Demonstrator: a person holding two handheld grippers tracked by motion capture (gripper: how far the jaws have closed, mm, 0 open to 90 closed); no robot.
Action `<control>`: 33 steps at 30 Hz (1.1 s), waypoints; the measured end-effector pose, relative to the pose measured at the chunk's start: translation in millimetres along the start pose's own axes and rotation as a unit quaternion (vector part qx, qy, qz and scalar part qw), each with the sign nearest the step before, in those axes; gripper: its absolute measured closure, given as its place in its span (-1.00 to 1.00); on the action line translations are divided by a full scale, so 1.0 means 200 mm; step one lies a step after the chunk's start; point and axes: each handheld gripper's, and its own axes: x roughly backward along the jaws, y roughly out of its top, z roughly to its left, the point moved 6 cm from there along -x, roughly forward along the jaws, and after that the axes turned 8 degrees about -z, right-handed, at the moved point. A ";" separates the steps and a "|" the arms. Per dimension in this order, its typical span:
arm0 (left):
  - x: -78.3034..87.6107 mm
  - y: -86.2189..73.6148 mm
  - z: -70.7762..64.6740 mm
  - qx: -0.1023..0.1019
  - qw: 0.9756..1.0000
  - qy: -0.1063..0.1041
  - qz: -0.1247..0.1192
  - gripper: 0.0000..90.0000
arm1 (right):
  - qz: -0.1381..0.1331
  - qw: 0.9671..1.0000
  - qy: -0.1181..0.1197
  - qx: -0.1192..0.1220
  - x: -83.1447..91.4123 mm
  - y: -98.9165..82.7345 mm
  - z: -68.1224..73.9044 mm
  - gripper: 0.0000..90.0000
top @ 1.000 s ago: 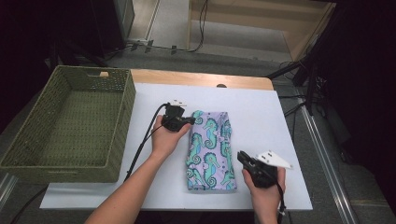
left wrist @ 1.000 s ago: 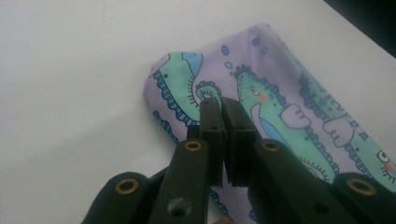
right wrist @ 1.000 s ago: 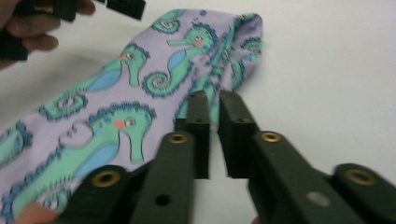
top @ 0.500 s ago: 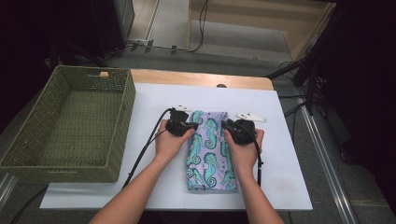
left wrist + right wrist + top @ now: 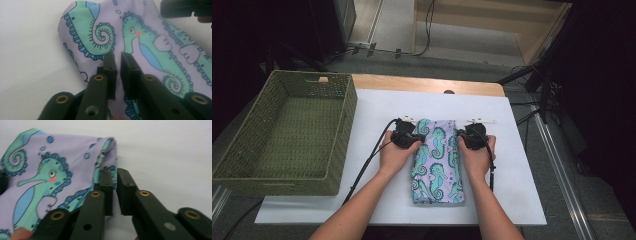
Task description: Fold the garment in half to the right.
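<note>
Bright table, dark surroundings, soft close-ups

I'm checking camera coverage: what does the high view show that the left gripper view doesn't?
High view alone: the green woven basket, the wooden table edge, both forearms, and the left gripper and right gripper at the sides of the cloth. Left gripper view alone: the seahorse print close up, its own jaws nearly together. Both: the folded cloth on the white sheet.

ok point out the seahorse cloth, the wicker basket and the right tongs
seahorse cloth (image 5: 438,167): high view, middle of the folded fabric
wicker basket (image 5: 346,116): high view, right side wall
right tongs (image 5: 113,176): right gripper view, between the jaw tips at the cloth's edge
</note>
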 end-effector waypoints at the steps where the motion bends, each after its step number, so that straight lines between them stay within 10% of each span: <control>1: 0.01 0.01 0.00 -0.001 1.000 0.000 -0.005 0.74 | -0.017 1.000 -0.001 -0.005 0.02 0.02 0.00 0.79; 4: 0.01 0.02 0.00 0.002 1.000 0.002 -0.011 0.74 | -0.059 0.998 0.020 0.018 0.06 0.09 0.05 0.94; 8: -0.01 0.00 -0.01 -0.005 1.000 0.004 0.003 0.79 | -0.046 0.996 0.071 0.027 0.01 0.11 0.15 0.94; 14: -0.02 -0.02 -0.01 -0.008 1.000 0.008 0.009 0.91 | 0.012 0.997 0.066 0.025 -0.09 0.00 0.13 0.94; 21: -0.02 -0.02 -0.02 -0.012 1.000 0.012 0.009 0.92 | -0.001 0.999 0.035 0.028 -0.03 0.00 0.05 0.94; 33: -0.03 -0.02 -0.02 -0.015 1.000 0.014 0.006 0.93 | -0.003 0.993 0.093 0.068 0.03 -0.11 0.14 0.92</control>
